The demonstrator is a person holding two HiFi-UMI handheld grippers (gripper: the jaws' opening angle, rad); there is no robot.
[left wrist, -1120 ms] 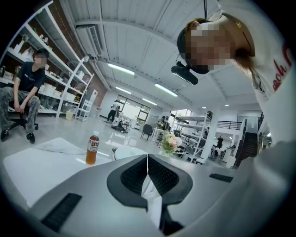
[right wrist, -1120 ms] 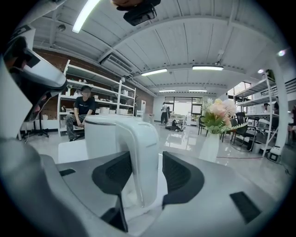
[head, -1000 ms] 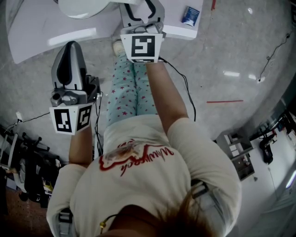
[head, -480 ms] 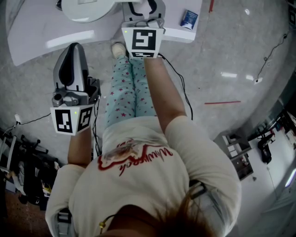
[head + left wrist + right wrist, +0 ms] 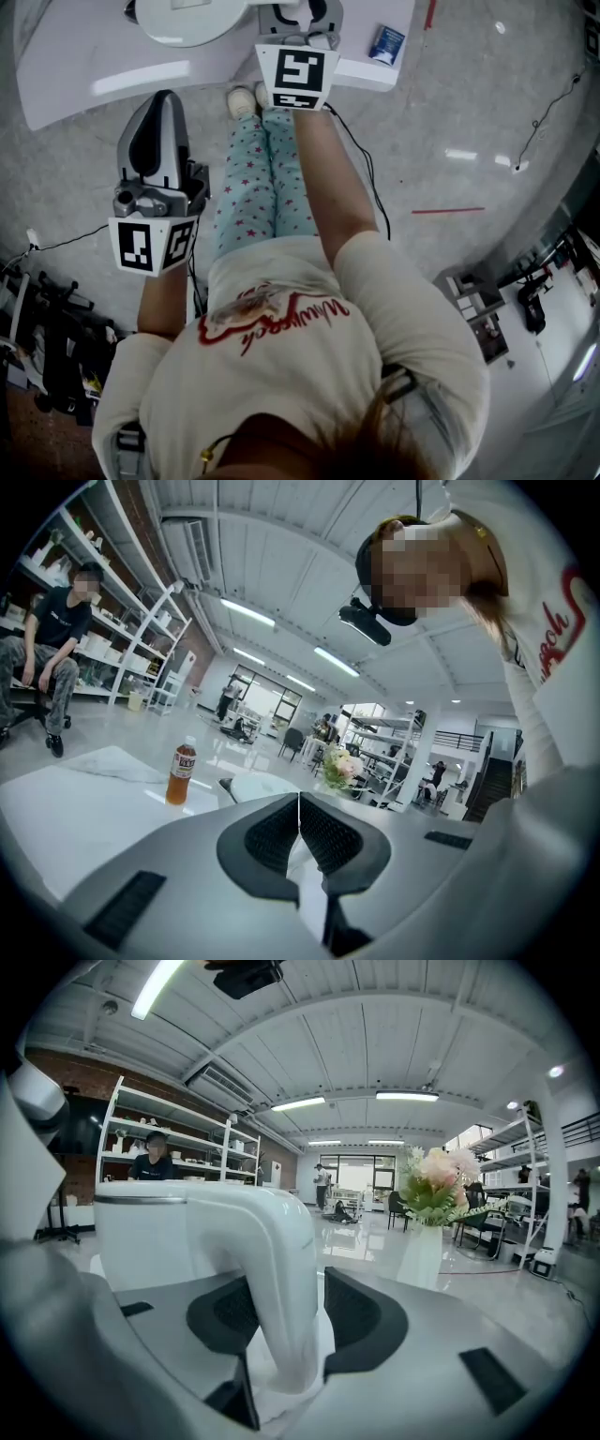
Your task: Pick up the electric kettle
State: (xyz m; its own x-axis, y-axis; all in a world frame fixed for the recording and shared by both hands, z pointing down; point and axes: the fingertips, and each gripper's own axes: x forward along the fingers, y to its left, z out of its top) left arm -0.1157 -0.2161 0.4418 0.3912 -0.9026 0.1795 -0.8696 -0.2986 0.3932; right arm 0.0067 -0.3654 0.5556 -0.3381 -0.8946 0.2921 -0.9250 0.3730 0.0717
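The white electric kettle (image 5: 183, 19) stands on the white table (image 5: 94, 56) at the top of the head view. In the right gripper view its body (image 5: 141, 1241) fills the left side and its curved handle (image 5: 281, 1269) runs down between the jaws. My right gripper (image 5: 302, 11) reaches over the table edge, and the gripper (image 5: 286, 1321) is shut on that handle. My left gripper (image 5: 159, 98) hangs off the table over the floor, and that gripper (image 5: 298, 832) is shut with nothing between its pads.
A small blue box (image 5: 385, 37) lies on the table right of the right gripper. A vase of flowers (image 5: 422, 1241) stands beyond the kettle, and a bottle of brown drink (image 5: 181, 774) is further off. A black cable (image 5: 373, 178) trails on the floor.
My right gripper has moved forward over the table edge, towards the kettle, so the handle now sits between its jaws. The left gripper has drifted slightly right and forward.
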